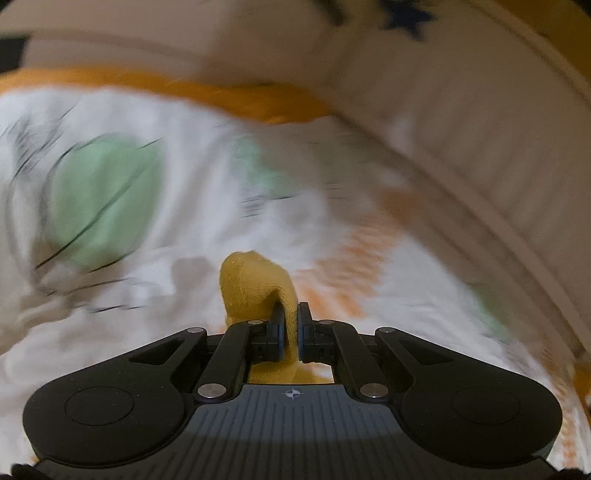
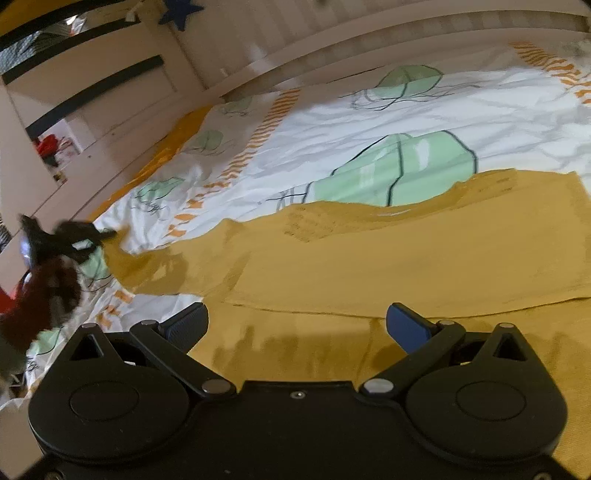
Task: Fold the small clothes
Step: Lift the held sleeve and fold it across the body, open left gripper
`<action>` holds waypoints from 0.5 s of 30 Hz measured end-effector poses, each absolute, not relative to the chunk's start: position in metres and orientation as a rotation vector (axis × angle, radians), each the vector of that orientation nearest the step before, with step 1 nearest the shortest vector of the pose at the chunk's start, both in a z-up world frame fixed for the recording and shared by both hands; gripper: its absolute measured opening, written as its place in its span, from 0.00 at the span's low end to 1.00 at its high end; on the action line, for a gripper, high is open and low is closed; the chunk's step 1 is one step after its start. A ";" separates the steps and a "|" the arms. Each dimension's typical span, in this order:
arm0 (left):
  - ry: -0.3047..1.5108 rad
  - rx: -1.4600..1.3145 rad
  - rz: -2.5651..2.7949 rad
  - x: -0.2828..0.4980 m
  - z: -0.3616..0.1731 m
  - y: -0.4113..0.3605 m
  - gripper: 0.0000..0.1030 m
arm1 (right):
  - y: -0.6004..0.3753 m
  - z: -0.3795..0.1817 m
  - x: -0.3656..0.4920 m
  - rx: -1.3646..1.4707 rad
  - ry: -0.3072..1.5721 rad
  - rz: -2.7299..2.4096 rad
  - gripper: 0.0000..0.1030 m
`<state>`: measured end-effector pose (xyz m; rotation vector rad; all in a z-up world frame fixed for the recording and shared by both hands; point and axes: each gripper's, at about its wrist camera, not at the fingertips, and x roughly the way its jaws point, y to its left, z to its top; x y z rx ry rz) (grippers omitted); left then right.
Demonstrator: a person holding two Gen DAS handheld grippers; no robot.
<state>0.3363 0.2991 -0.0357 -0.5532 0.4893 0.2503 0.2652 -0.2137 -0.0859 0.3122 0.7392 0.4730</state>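
Note:
A mustard-yellow garment lies spread flat on the patterned bed cover, filling the near right of the right wrist view. My right gripper is open and empty, low over the garment's near part. My left gripper is shut on a bunched fold of the same yellow cloth; that view is motion-blurred. In the right wrist view the left gripper shows blurred at the far left, at the end of the garment's stretched sleeve.
The white bed cover has green and orange prints. A pale bed frame runs along the far side. A pale wall with dark slots and a blue star stands beyond.

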 end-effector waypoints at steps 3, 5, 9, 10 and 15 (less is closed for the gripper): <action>0.457 -0.496 0.138 0.335 0.003 0.247 0.06 | -0.223 -0.082 0.268 0.320 0.739 0.430 0.99; 0.443 -0.475 0.072 0.333 0.021 0.213 0.06 | -0.232 -0.079 0.269 0.328 0.741 0.396 0.99; 0.436 -0.431 -0.097 0.332 0.049 0.137 0.06 | -0.253 -0.074 0.273 0.356 0.740 0.327 0.99; 0.439 -0.419 -0.128 0.332 0.051 0.120 0.06 | -0.258 -0.073 0.274 0.364 0.738 0.310 0.99; 0.470 -0.369 -0.261 0.334 0.045 0.033 0.06 | -0.291 -0.063 0.279 0.404 0.723 0.212 0.99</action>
